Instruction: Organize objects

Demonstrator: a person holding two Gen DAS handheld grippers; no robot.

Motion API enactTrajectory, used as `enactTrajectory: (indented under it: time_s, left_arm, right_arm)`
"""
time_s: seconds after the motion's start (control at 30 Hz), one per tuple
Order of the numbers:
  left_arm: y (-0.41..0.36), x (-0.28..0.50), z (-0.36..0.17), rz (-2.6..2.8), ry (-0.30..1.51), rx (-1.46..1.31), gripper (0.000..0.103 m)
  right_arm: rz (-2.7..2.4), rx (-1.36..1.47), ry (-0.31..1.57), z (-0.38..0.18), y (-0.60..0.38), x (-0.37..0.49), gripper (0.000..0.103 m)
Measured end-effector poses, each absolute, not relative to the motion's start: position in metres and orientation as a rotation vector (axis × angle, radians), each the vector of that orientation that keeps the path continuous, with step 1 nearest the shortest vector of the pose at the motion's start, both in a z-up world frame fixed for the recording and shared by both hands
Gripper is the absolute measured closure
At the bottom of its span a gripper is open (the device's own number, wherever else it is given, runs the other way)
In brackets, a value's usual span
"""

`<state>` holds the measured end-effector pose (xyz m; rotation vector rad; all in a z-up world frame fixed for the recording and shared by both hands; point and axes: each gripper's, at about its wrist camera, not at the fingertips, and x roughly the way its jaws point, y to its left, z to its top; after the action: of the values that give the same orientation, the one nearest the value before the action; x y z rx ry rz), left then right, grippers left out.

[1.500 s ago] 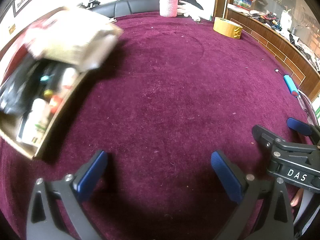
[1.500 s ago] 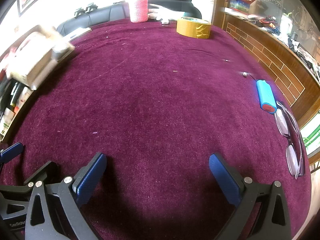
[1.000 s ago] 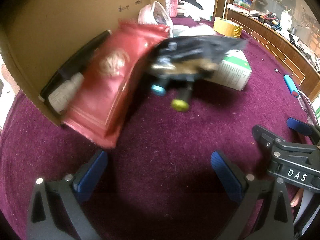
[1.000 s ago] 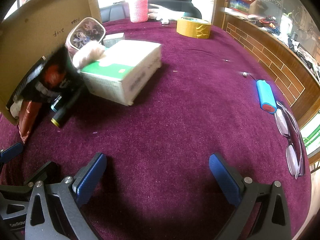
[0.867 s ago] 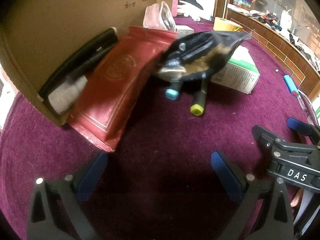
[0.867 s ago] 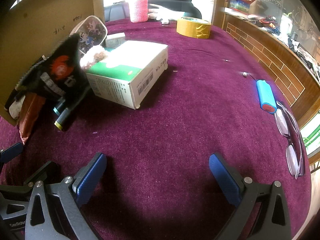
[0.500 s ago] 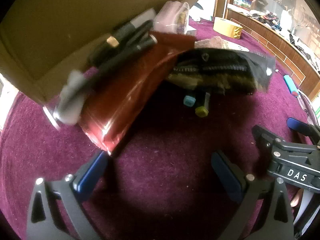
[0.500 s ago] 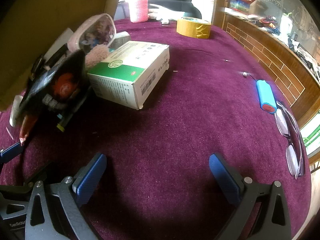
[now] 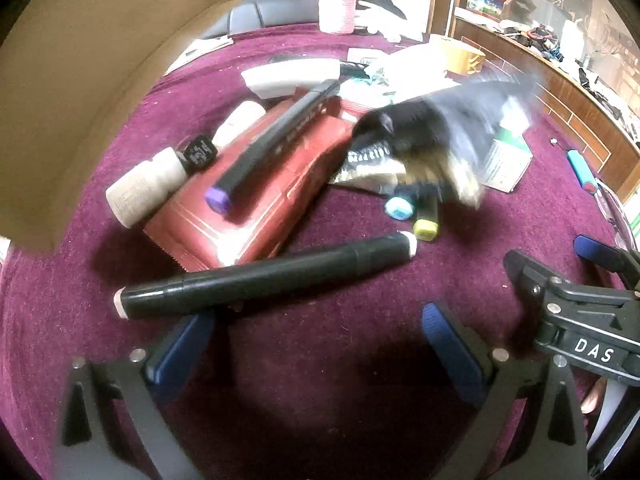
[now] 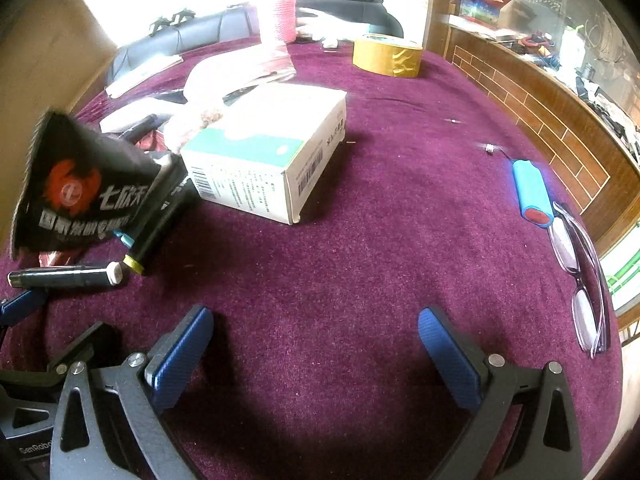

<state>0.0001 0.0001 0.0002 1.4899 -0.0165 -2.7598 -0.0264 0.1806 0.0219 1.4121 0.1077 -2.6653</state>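
Note:
A heap of objects lies on the purple cloth. A red packet (image 9: 256, 184) carries a black marker with a purple cap (image 9: 272, 144). A long black marker (image 9: 264, 276) lies just ahead of my left gripper (image 9: 316, 344), which is open and empty. A black pouch (image 9: 432, 136), blurred, stands over two markers with blue and yellow caps (image 9: 412, 216). A white and green box (image 10: 268, 152) sits beside the black pouch (image 10: 84, 192). My right gripper (image 10: 316, 352) is open over bare cloth.
A cardboard box (image 9: 80, 80) hangs tilted at the upper left. A white bottle (image 9: 144, 188) lies by the packet. A tape roll (image 10: 386, 56), a blue cylinder (image 10: 532, 196) and glasses (image 10: 580, 280) lie to the right. A pink bottle (image 9: 336, 0) stands far back.
The cardboard box was tipped over and lifted away, spilling its contents onto the cloth. A long black marker has rolled down near my left gripper. Both grippers stayed in place, open.

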Motion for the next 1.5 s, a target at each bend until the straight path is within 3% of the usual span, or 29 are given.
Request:
enactTrajectory:
  time_s: [1.03, 1.5]
  left_arm:
    - [0.0, 0.0, 0.0, -2.76, -0.017, 1.491, 0.0]
    - [-0.017, 0.01, 0.009, -2.804, -0.013, 1.469, 0.0]
  right_arm:
    - [-2.643, 1.397, 0.117, 0.021, 0.18, -0.03, 0.0]
    - [-2.822, 1.056, -0.251, 0.056, 0.223, -0.008, 0.0]
